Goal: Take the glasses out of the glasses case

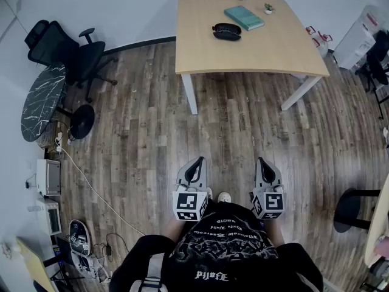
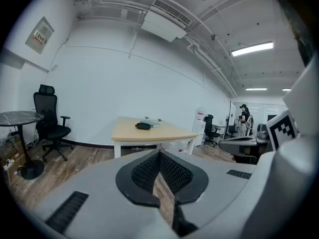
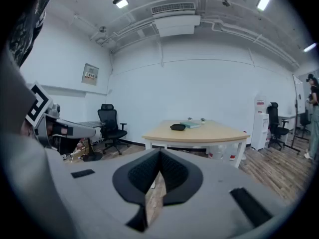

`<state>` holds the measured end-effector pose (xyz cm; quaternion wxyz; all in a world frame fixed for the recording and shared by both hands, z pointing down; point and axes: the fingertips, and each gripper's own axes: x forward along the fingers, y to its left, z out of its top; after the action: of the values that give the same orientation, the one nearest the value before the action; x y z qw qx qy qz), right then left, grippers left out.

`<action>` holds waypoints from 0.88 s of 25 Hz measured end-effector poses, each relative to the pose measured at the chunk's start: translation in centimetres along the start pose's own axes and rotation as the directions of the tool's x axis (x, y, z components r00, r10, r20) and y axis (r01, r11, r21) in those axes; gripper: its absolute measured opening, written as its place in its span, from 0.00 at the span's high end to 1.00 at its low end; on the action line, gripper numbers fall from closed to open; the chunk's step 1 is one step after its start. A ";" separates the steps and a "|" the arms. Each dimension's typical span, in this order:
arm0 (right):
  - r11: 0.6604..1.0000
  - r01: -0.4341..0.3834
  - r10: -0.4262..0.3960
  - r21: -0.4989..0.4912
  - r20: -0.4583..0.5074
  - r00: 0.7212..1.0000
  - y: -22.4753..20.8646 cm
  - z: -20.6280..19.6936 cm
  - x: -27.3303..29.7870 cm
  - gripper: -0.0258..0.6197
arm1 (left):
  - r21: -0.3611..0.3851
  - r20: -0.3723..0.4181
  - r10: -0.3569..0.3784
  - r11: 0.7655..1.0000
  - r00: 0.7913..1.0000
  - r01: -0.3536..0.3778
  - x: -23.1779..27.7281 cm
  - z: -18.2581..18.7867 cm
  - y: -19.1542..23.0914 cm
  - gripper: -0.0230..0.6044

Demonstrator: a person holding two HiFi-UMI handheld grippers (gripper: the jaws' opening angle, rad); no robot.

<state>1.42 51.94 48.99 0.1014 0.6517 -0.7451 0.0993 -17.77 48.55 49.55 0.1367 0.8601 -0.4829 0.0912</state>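
Note:
A dark oval glasses case [image 1: 227,31] lies closed on the far wooden table [image 1: 267,56], also visible as a small dark shape in the left gripper view [image 2: 143,126] and the right gripper view [image 3: 177,127]. My left gripper [image 1: 197,161] and right gripper [image 1: 261,161] are held close to my body over the floor, well short of the table. Both point toward the table, shut and with nothing in them. In the left gripper view the black pads [image 2: 144,172] meet at the tip; the same shows in the right gripper view [image 3: 174,171].
A teal book [image 1: 244,17] and two small potted plants [image 1: 268,8] sit on the table beyond the case. A black office chair [image 1: 67,50] and a round marble side table [image 1: 42,101] stand left. Cables and devices lie along the left wall. Another person stands far off at right [image 2: 243,118].

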 end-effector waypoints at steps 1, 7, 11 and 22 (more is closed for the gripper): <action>1.000 0.000 0.000 -0.004 0.002 1.000 0.1 0.0 0.1 0.95 | 0.000 0.002 -0.001 1.000 1.000 0.001 0.0 0.0 0.2 0.96; 1.000 0.001 -0.001 -0.012 0.012 1.000 0.8 0.4 0.6 0.95 | 0.006 0.009 -0.013 1.000 1.000 0.013 0.1 0.3 0.5 0.96; 1.000 0.022 -0.022 0.001 0.035 0.999 0.8 0.7 0.7 0.95 | 0.014 0.007 -0.019 1.000 1.000 0.019 0.1 0.3 1.0 0.96; 0.998 0.047 -0.050 0.036 0.087 0.995 2.3 1.8 1.6 0.63 | -0.011 0.021 -0.096 0.995 0.995 0.096 0.7 0.7 2.3 0.65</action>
<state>-1.15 50.22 47.72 0.0601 0.6748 -0.7311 0.0807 -19.38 46.61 49.42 0.1411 0.8823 -0.4430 0.0730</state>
